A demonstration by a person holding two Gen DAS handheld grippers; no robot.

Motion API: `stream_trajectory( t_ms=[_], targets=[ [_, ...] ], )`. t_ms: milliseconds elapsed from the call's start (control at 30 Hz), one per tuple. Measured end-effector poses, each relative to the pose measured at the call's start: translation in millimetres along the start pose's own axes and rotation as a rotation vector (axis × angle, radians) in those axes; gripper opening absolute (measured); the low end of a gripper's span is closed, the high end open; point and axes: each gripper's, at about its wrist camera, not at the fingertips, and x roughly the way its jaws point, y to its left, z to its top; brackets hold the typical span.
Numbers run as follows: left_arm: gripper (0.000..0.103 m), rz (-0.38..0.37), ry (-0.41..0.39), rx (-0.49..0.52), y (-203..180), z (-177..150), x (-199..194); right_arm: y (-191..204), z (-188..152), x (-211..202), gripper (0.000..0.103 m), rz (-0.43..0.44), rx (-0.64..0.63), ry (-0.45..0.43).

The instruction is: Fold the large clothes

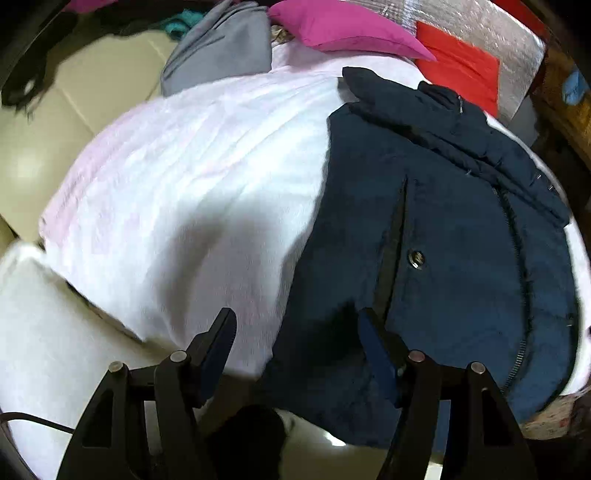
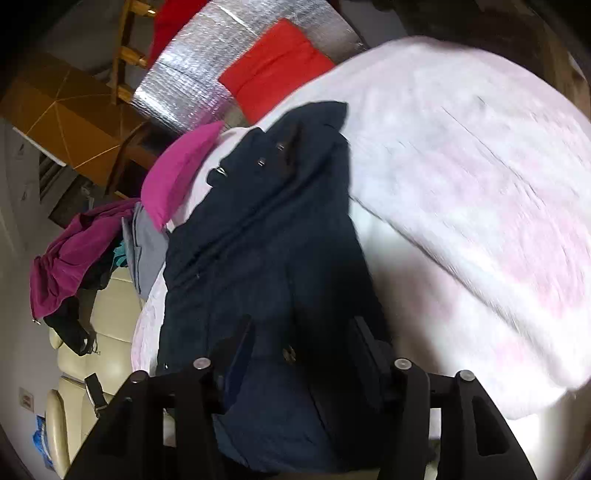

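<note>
Spread over the bed, a pale pink-and-white fleece blanket serves as our folding surface, with a magenta pillow and a red cushion at its far edge. We see the dark navy padded jacket lying lengthwise near one side edge, seemingly already folded narrow, its collar toward the pillows. Our left gripper hangs open over the jacket's near hem; our right gripper stands open above its lower part, gripping nothing. We judge the crosswise fold remains.

Both tools seemingly open, empty
</note>
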Motion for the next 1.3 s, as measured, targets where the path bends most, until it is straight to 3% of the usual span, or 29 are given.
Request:
stream_trajectory(
  t_ms=[333, 700, 767, 800, 833, 900, 967, 1033, 1133, 1233, 1267, 1300],
  targets=[
    [0.069, -0.057, 0.130, -0.064, 13, -19, 2, -36, -17, -2, 0.058, -0.066, 0.043, 0.052],
    [0.070, -0.079, 0.210, -0.084, 17, -19, 25, -27, -31, 23, 0.058, -0.101, -0.032, 0.134],
    [0.067, -0.106, 0.208, -0.076, 15, -22, 23, -18, -37, 28, 0.054, -0.113, -0.086, 0.146],
    [0.062, -0.126, 0.204, -0.066, 13, -22, 23, -14, -40, 29, 0.047, -0.120, -0.120, 0.147],
    [0.052, -0.147, 0.196, -0.045, 10, -23, 20, -8, -43, 28, 0.038, -0.101, -0.158, 0.153],
    [0.047, -0.148, 0.184, -0.018, 5, -24, 18, -1, -46, 24, 0.032, -0.015, -0.183, 0.163],
    [0.046, -0.153, 0.181, -0.010, 3, -26, 17, 1, -46, 22, 0.032, -0.013, -0.200, 0.152],
    [0.047, -0.162, 0.186, -0.013, 3, -26, 17, -10, -46, 32, 0.035, -0.064, -0.147, 0.197],
    [0.073, -0.195, 0.212, -0.029, 6, -18, 25, -16, -47, 37, 0.035, -0.081, -0.130, 0.222],
    [0.072, -0.196, 0.200, 0.016, -3, -20, 26, -6, -54, 34, 0.035, -0.077, -0.198, 0.214],
    [0.067, -0.194, 0.189, 0.036, -7, -21, 25, -4, -54, 32, 0.031, -0.061, -0.210, 0.206],
    [0.058, -0.198, 0.174, 0.057, -11, -22, 22, -1, -53, 27, 0.021, -0.038, -0.224, 0.193]
  ],
)
